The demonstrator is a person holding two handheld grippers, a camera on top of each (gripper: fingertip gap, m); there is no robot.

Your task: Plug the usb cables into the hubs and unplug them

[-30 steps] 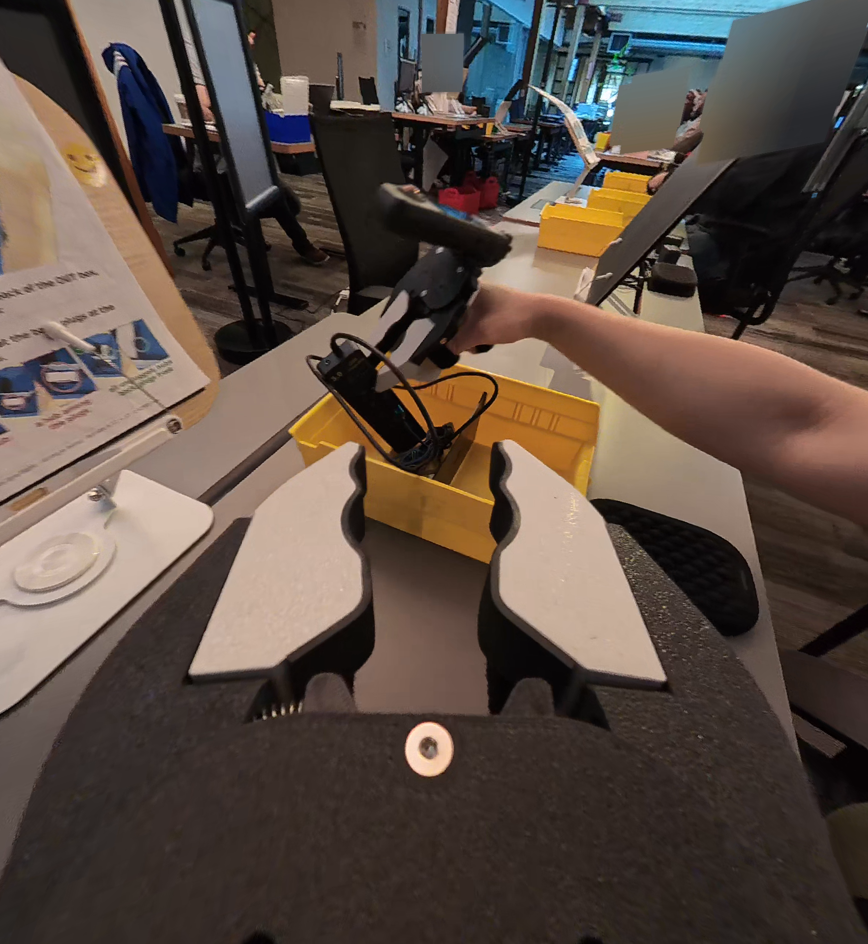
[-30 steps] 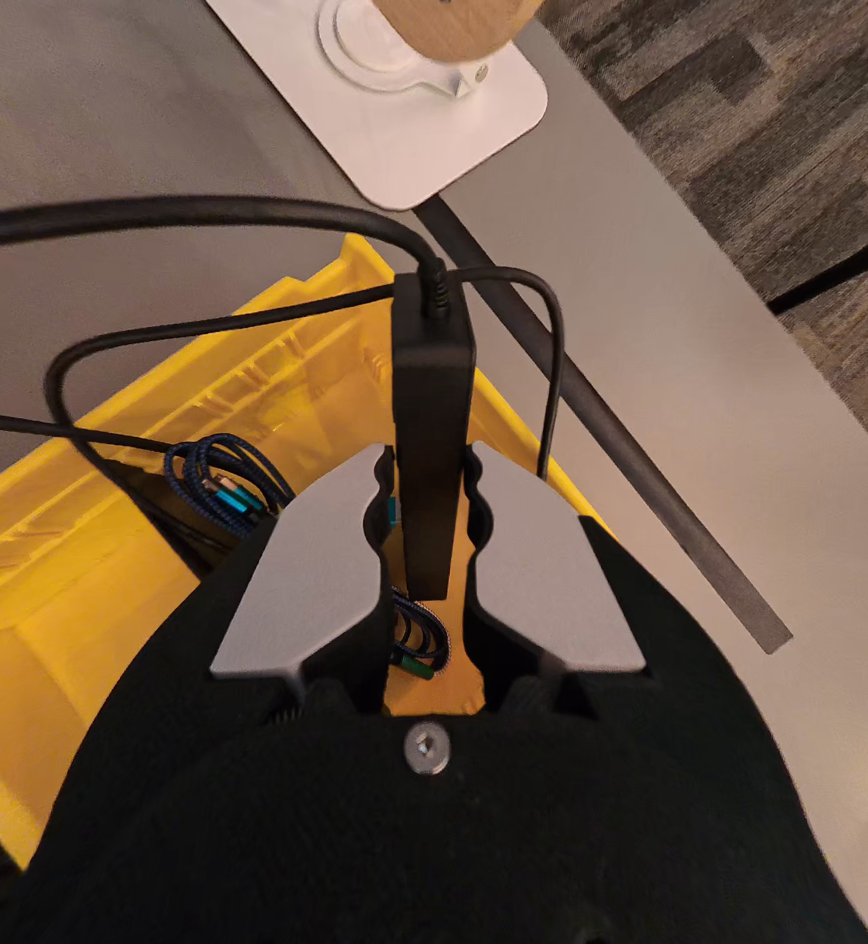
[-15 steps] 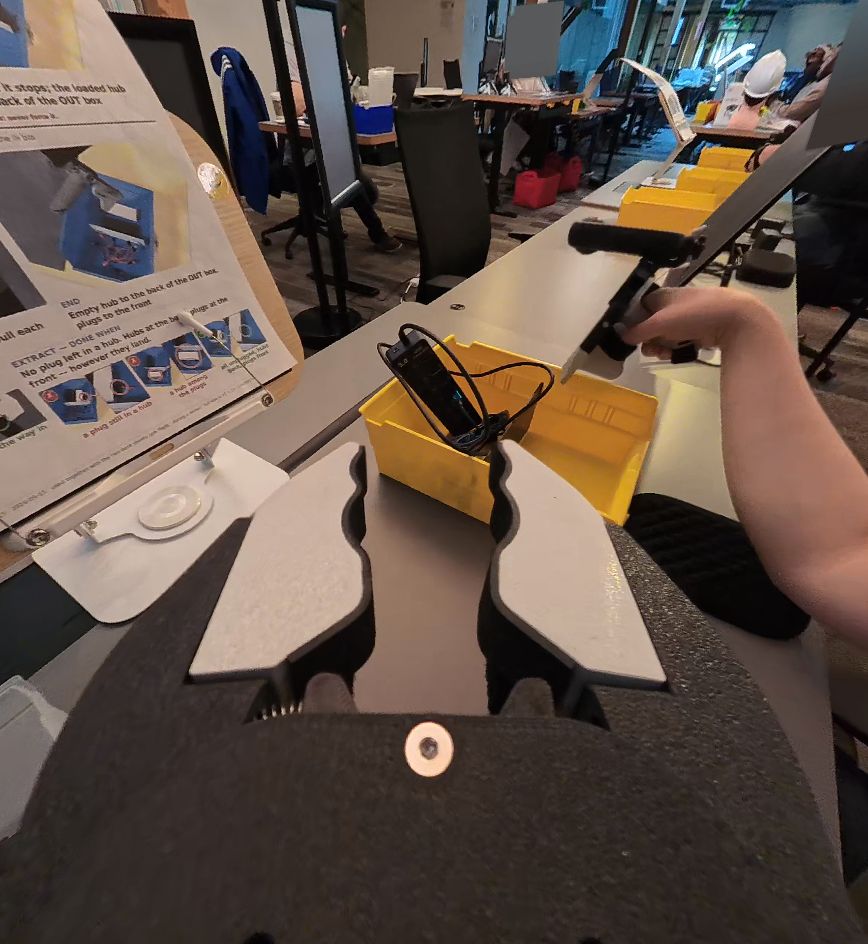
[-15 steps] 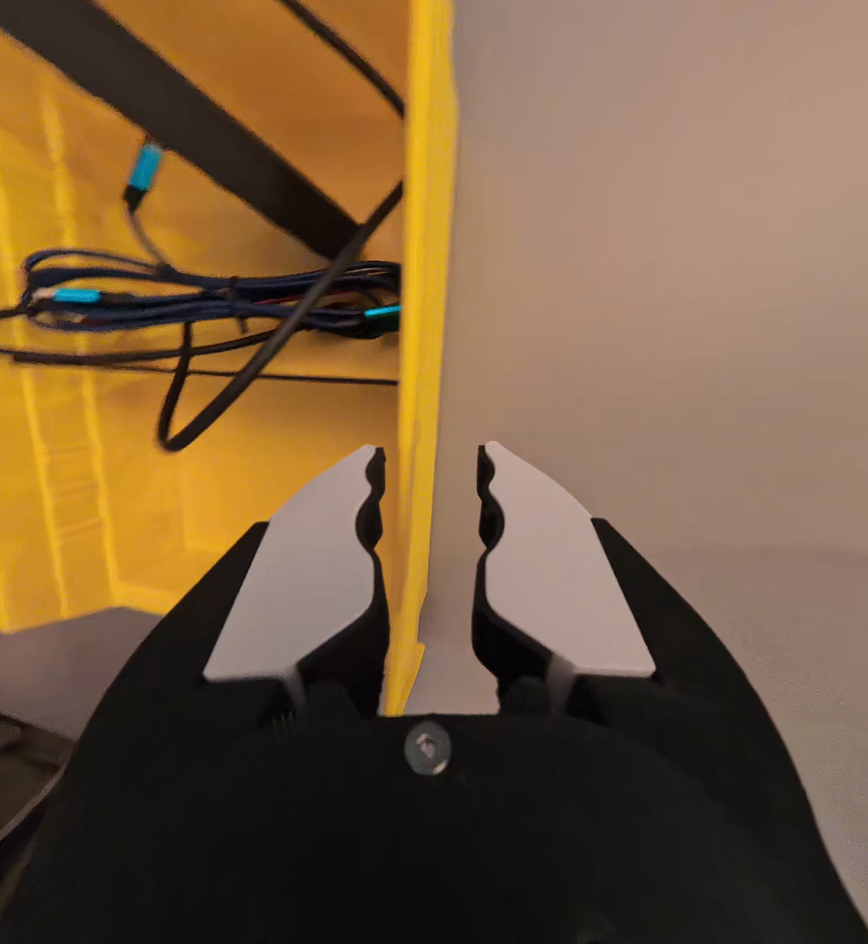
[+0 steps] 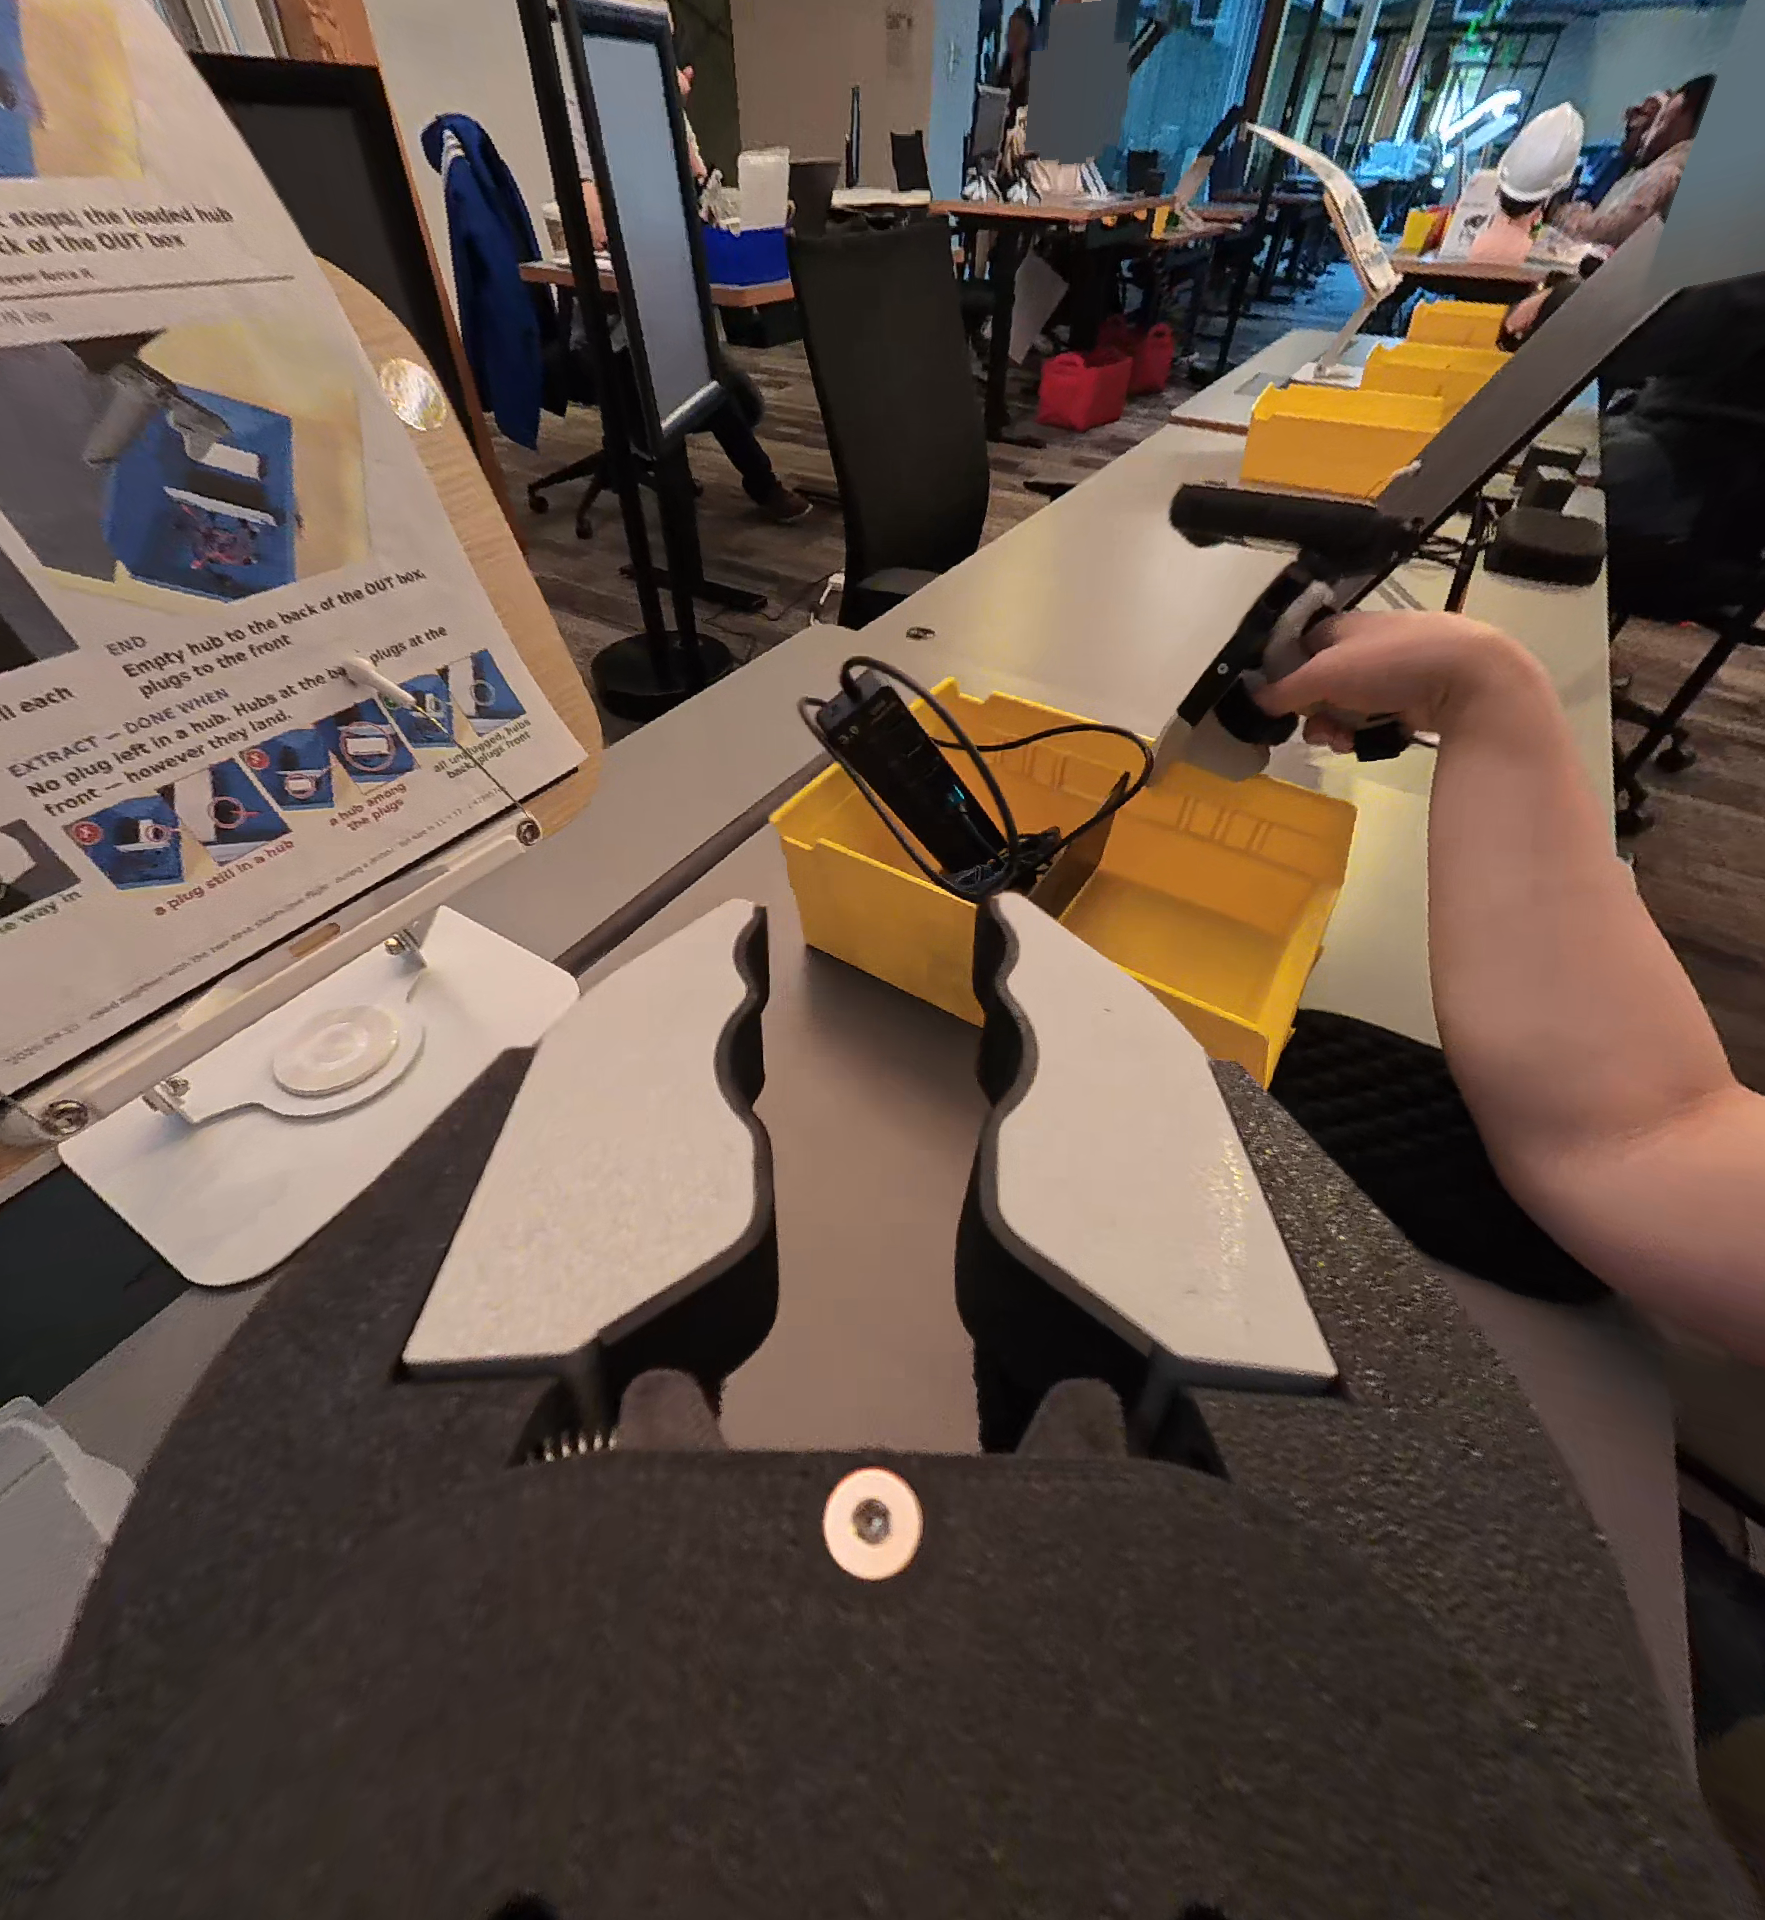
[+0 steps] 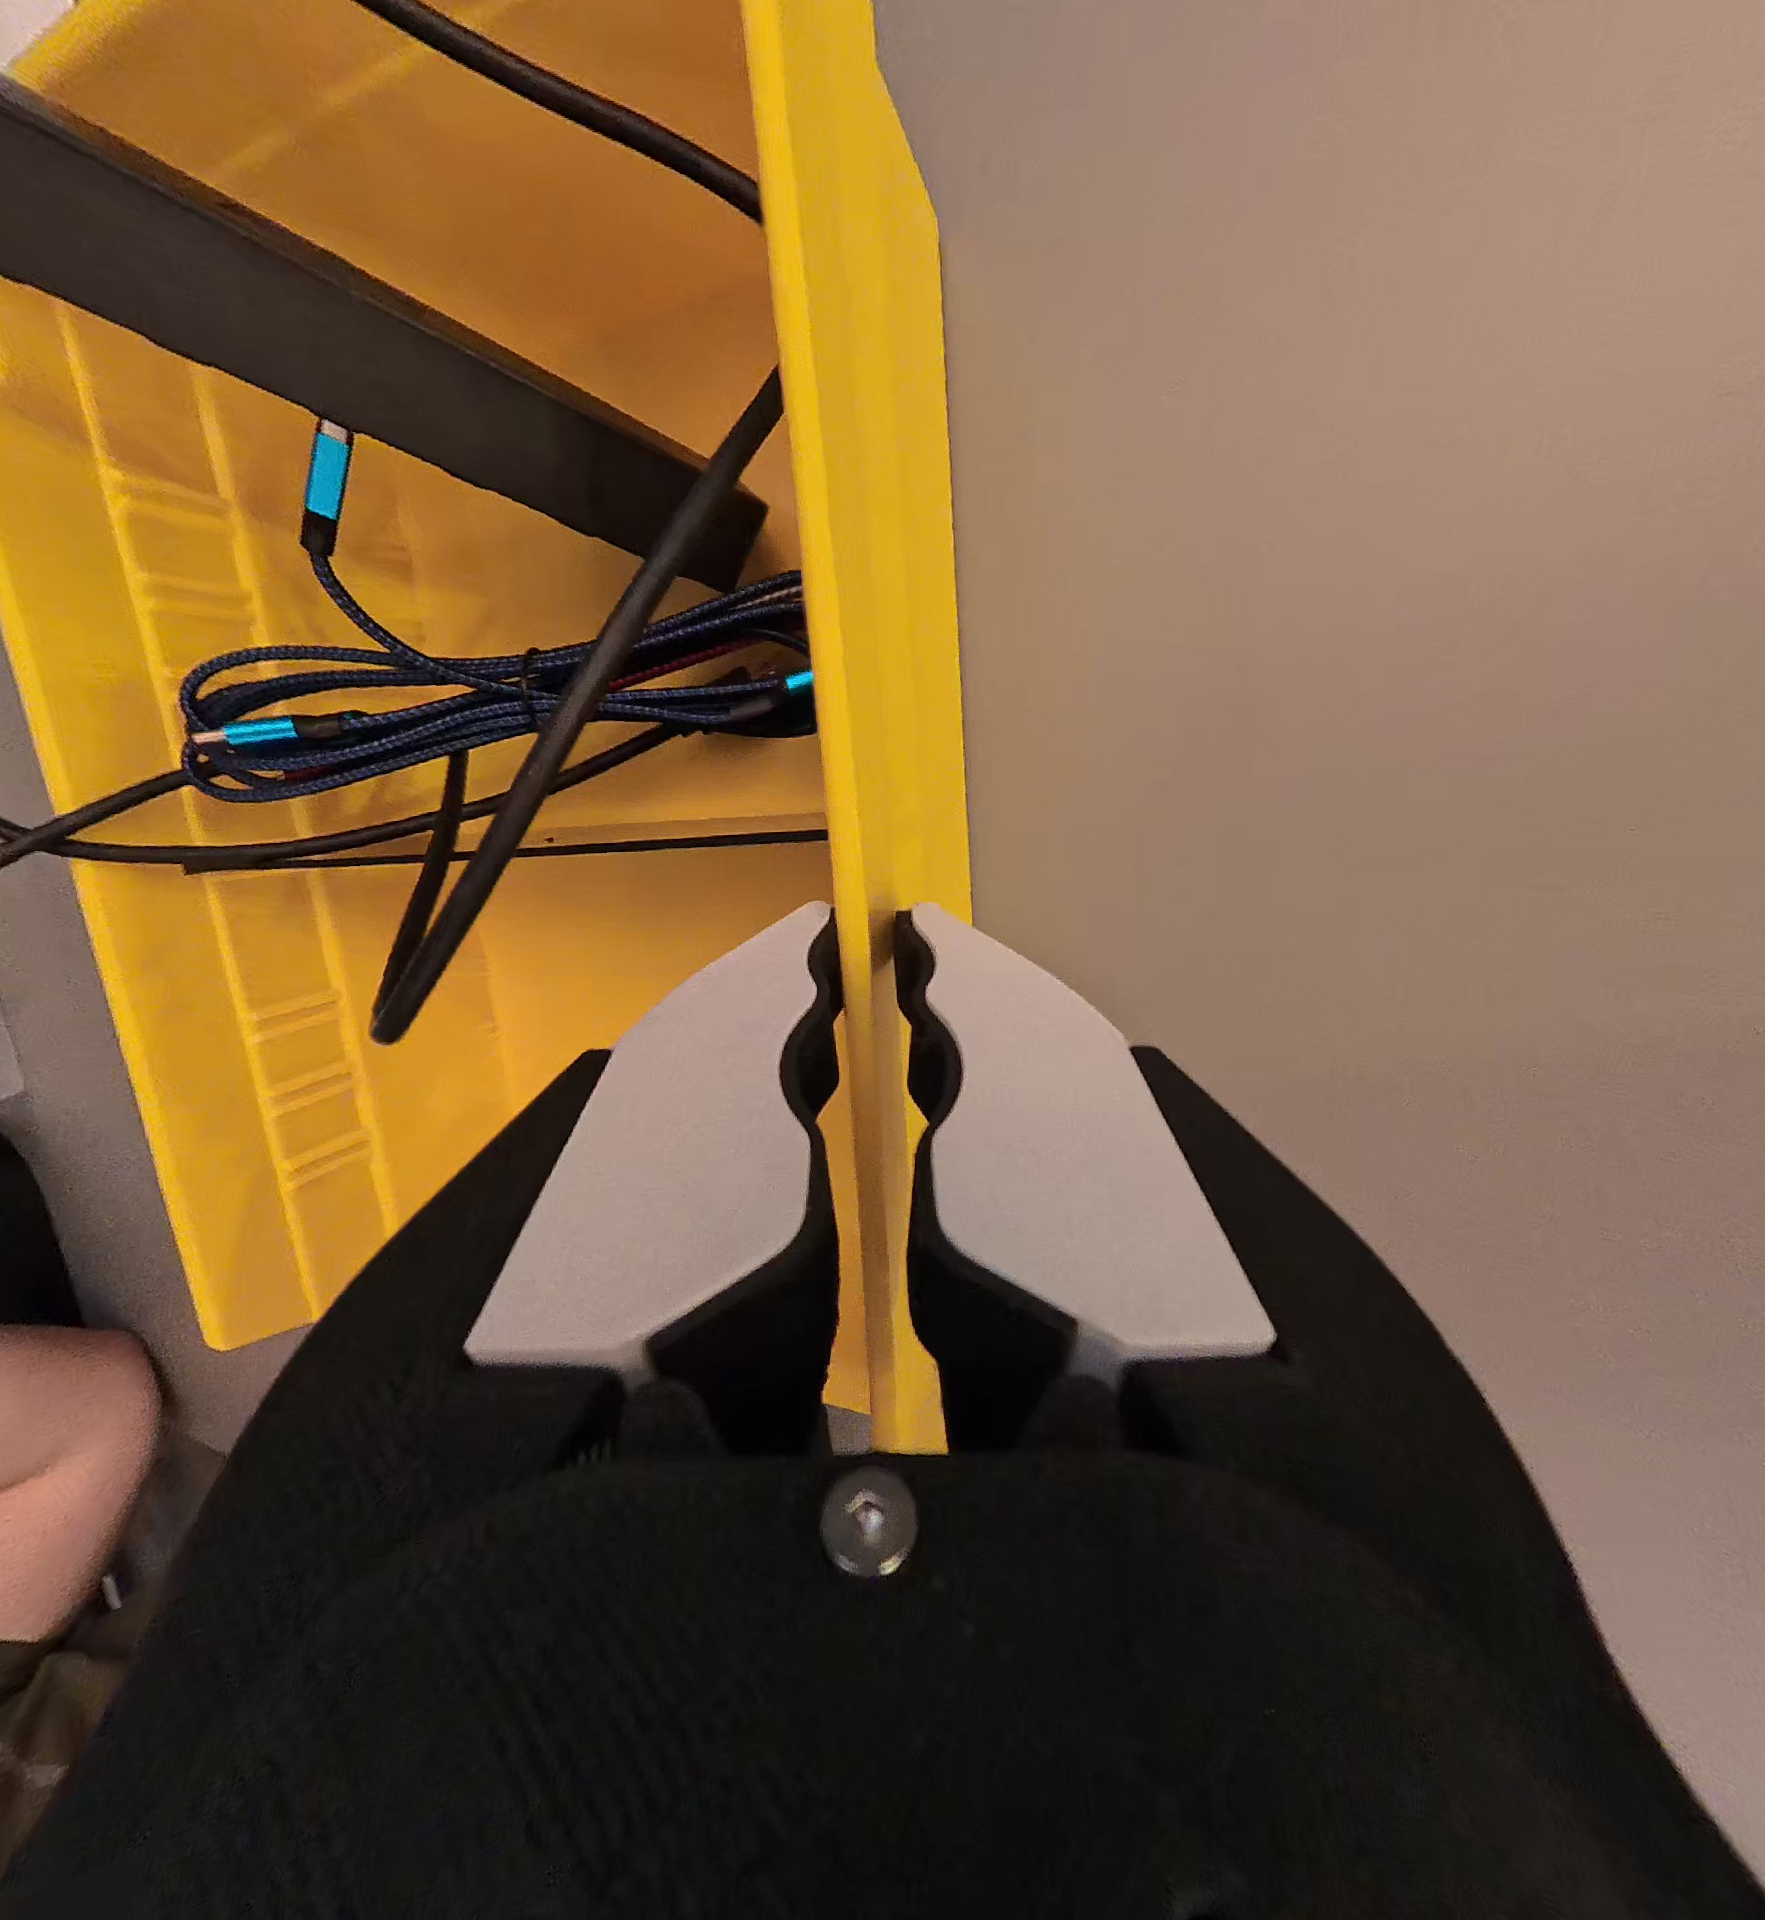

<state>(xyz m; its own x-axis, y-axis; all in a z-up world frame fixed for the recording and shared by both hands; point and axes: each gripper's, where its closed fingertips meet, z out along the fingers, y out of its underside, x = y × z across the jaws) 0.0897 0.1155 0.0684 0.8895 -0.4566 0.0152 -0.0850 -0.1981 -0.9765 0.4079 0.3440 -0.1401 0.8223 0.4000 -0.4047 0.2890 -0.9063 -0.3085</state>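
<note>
The right tongs (image 6: 867, 920) are clamped on the side wall of the yellow bin (image 6: 857, 436), the thin plastic rim pinched between the two grey fingers (image 6: 712, 1132). In the left wrist view the same tongs (image 5: 1184, 740) sit at the far edge of that bin (image 5: 888, 935), gripped by the person's hand (image 5: 1377, 675).

The left tongs (image 5: 873, 925) hang above the grey tabletop (image 5: 1065, 613) with their fingers (image 5: 629, 1143) apart and nothing between them, short of the bin's near wall.

The black USB hub (image 5: 904, 784) stands tilted inside the bin, its lower end down among the cords and its upper end leaning out over the rim, with a thin black cable (image 5: 1065, 743) looping around it. Seen from the right wrist, the hub (image 6: 317, 343) crosses the bin diagonally, and a bundle of blue braided USB cables (image 6: 462, 701) with teal plugs lies on the bin floor beneath it.

An instruction sheet (image 5: 182, 582) on a stand rises to the left of the bin.
</note>
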